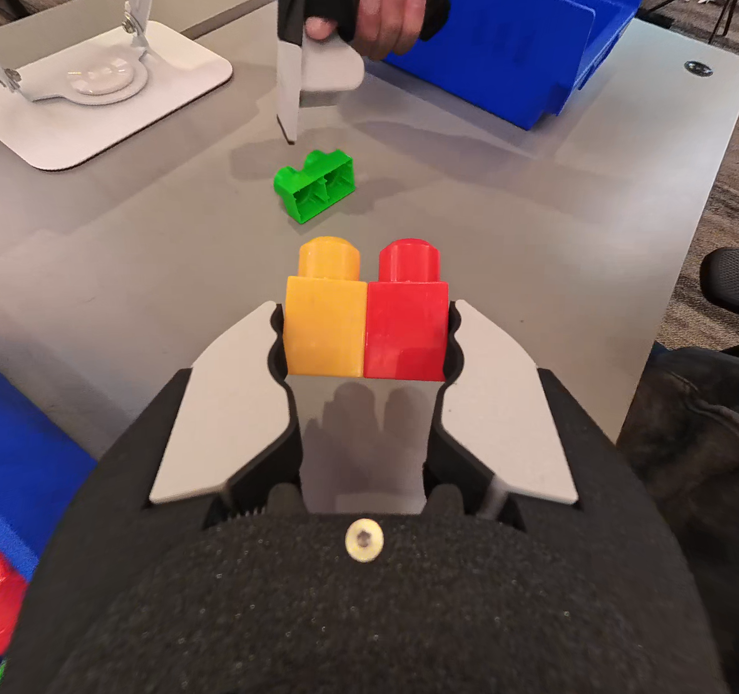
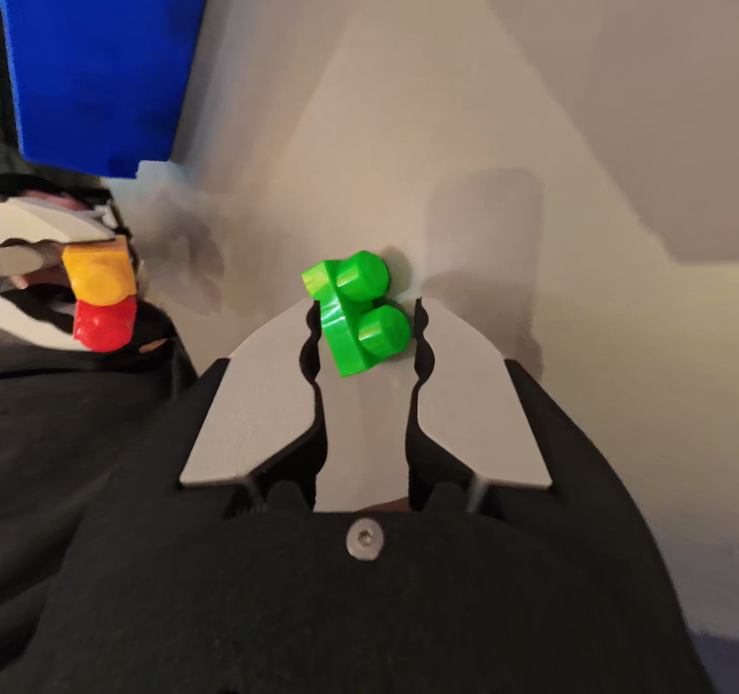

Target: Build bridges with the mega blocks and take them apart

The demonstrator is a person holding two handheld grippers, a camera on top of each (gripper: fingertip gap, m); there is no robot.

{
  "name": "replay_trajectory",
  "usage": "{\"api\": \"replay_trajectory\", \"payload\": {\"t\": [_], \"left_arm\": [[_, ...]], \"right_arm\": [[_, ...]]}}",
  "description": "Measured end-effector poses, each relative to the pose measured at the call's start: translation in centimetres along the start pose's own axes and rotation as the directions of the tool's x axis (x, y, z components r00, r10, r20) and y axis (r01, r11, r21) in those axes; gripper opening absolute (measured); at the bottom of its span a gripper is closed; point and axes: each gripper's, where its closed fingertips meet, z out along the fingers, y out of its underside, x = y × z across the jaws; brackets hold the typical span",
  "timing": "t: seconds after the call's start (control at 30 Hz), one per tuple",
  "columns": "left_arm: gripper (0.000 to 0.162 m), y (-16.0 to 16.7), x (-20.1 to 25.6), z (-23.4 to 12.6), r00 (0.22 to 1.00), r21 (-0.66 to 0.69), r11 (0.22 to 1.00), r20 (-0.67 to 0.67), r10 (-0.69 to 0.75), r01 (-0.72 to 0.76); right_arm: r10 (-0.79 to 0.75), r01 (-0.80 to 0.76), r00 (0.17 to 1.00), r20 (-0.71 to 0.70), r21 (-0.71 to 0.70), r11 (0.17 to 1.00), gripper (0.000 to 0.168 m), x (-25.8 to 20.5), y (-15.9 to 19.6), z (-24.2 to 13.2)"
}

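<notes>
Left tongs (image 1: 366, 339) clenched on a pair of single-stud blocks held side by side at frame centre: yellow block (image 1: 324, 327) on the left, red block (image 1: 406, 329) on the right, studs pointing away from the camera, pads pressing the two outer faces. Whether the pair rests on the bench (image 1: 160, 255) or hangs just above it cannot be told.

Green two-stud block (image 2: 352, 315) lies tipped on its side on the bench, hollow underside facing the left camera, studs sideways. In the right wrist view it sits at frame centre, partly between the tips of the right tongs (image 2: 366, 325), which are released and straddle it without clear contact. Blue bin (image 1: 520, 47) at upper right of the left view; white stand base (image 1: 100, 87) at upper left.

Judged step: pick up the green block to span the yellow and red pair as the bridge deck.

Notes for doing it well:
- Block sits skewed to the jaws; square the tongs to its flat long faces before closing, not across the rounded studs, which would likely slip.
- Seat it deeper between the pads.
- Turn the hollows down toward the two studs.
- Hold the left grip firm, so the posts do not part when pressed.
</notes>
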Motion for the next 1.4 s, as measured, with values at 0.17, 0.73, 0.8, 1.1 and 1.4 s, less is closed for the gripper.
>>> {"api": "replay_trajectory", "payload": {"t": [0.17,0.73,0.8,1.1,1.4], "left_arm": [[0.077,-0.1,0.3,-0.2,1.0,-0.009,1.0,-0.022,-0.004,0.003],[0.077,1.2,0.0,1.0,0.999,-0.056,0.998,-0.039,-0.029,0.027],[0.077,1.3,-0.3,0.9,1.0,-0.064,0.998,-0.021,-0.018,0.017],[0.077,1.5,-0.3,1.3,1.0,-0.079,0.997,-0.001,0.003,-0.003],[0.077,1.5,0.3,1.7,1.0,-0.091,0.996,-0.019,0.007,-0.009]], "right_arm": [[-0.028,0.034,0.999,0.045,-0.149,0.988,0.047,-0.1,1.2,0.9],[-0.405,0.411,0.911,0.074,-0.119,0.904,0.027,-4.9,4.0,4.1],[-0.481,0.476,0.875,-0.047,-0.092,0.875,0.027,-5.1,3.6,3.3],[-0.706,0.668,0.334,-0.625,-0.372,0.645,0.011,-2.7,5.2,2.1],[-0.68,0.645,0.499,-0.537,-0.293,0.706,0.043,-4.0,6.1,0.5]]}}
